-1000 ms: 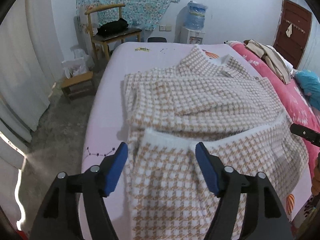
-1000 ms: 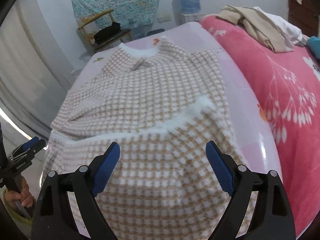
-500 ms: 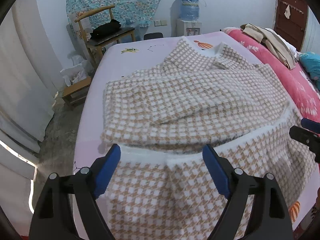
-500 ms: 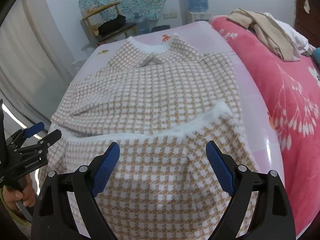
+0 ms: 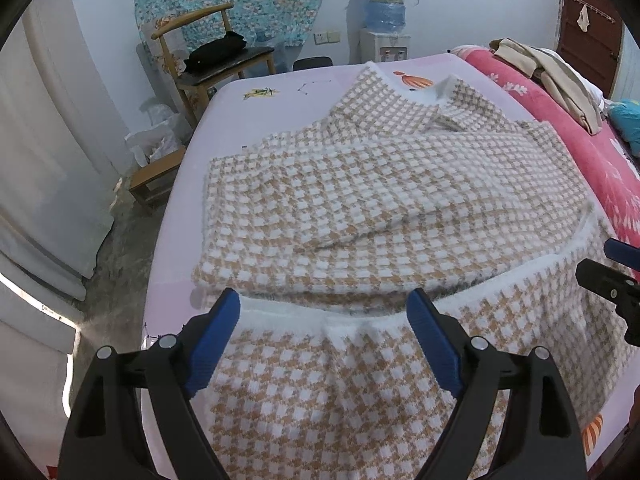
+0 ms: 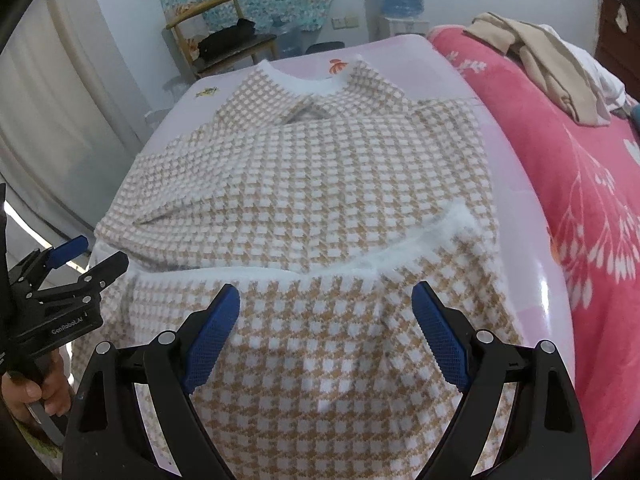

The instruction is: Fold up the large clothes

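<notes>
A beige-and-white houndstooth sweater [image 5: 380, 184] lies on the pink bed sheet [image 5: 240, 120], collar at the far end. Its lower part is folded up over the body, and the fluffy white hem [image 5: 320, 316] runs across in front of my fingers. My left gripper [image 5: 324, 300] hovers open over the left of the folded part, nothing between its blue pads. My right gripper [image 6: 326, 292] stands open over the right of the fold, near the hem [image 6: 400, 256]. Each gripper shows in the other's view: the right gripper [image 5: 612, 280] and the left gripper [image 6: 68, 268], held by a hand.
A pink flowered blanket [image 6: 580, 168] with a pile of beige clothes [image 6: 552, 60] fills the bed's right side. Beyond the far edge stand a wooden chair [image 5: 212, 60] and a water dispenser [image 5: 384, 20]. A low stool [image 5: 156, 176] sits on the floor at the left.
The left gripper's jaws have widened and it has drawn back towards the near edge, leaving the folded hem lying on the sweater. The right gripper has also backed off a little, still open.
</notes>
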